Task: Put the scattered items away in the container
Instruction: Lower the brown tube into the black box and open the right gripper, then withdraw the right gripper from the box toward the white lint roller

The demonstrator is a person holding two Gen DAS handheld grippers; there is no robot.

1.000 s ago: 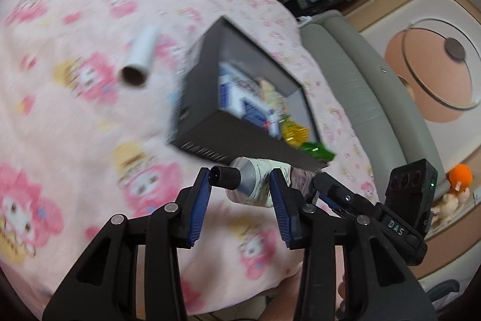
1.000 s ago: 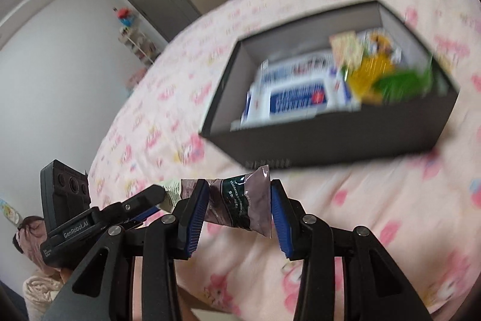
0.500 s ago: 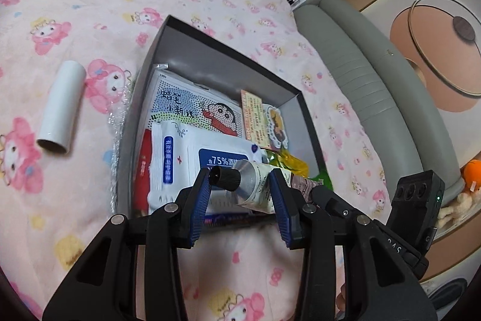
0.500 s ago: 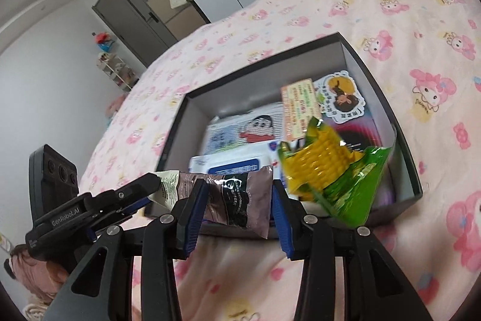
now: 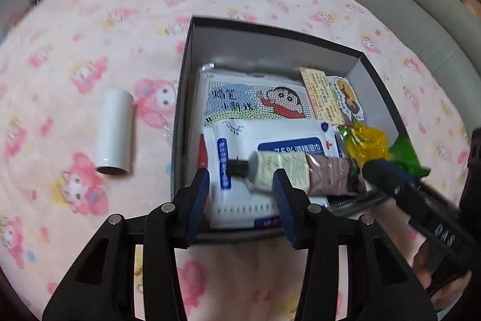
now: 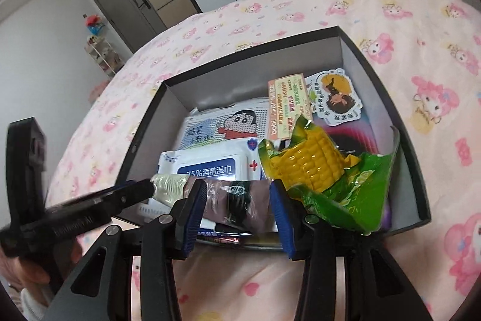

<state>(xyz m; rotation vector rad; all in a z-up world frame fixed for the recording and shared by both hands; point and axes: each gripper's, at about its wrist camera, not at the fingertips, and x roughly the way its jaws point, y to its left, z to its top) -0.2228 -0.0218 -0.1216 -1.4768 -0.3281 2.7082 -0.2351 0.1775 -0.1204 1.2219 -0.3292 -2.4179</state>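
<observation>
**Left gripper lets go of tube over the box; right gripper clamps a sachet**

Left gripper [image 5: 240, 185] hangs over the near edge of the black box [image 5: 270, 50], and its jaws have just been opening: they now stand apart, with the cream tube [image 5: 279, 170] between the fingertips and the left pad clear of its black cap. The tube lies across the white wipes pack [image 5: 270, 140] inside the box. Right gripper [image 6: 237, 194] is clamped on a dark sachet [image 6: 249, 194], both pads pressing its sides, just over the same near edge. At two o'clock from that sachet, a yellow and green corn packet [image 6: 312, 167] leans against the box's right wall. Behind the wipes, toward twelve o'clock, lies a cartoon-printed pack [image 5: 249, 101], with an orange card [image 5: 323, 98] beside it at three o'clock. Outside the box, at nine o'clock, a white cylinder [image 5: 115, 131] lies on the pink bedspread [image 5: 90, 35], near the box but not touching it
</observation>
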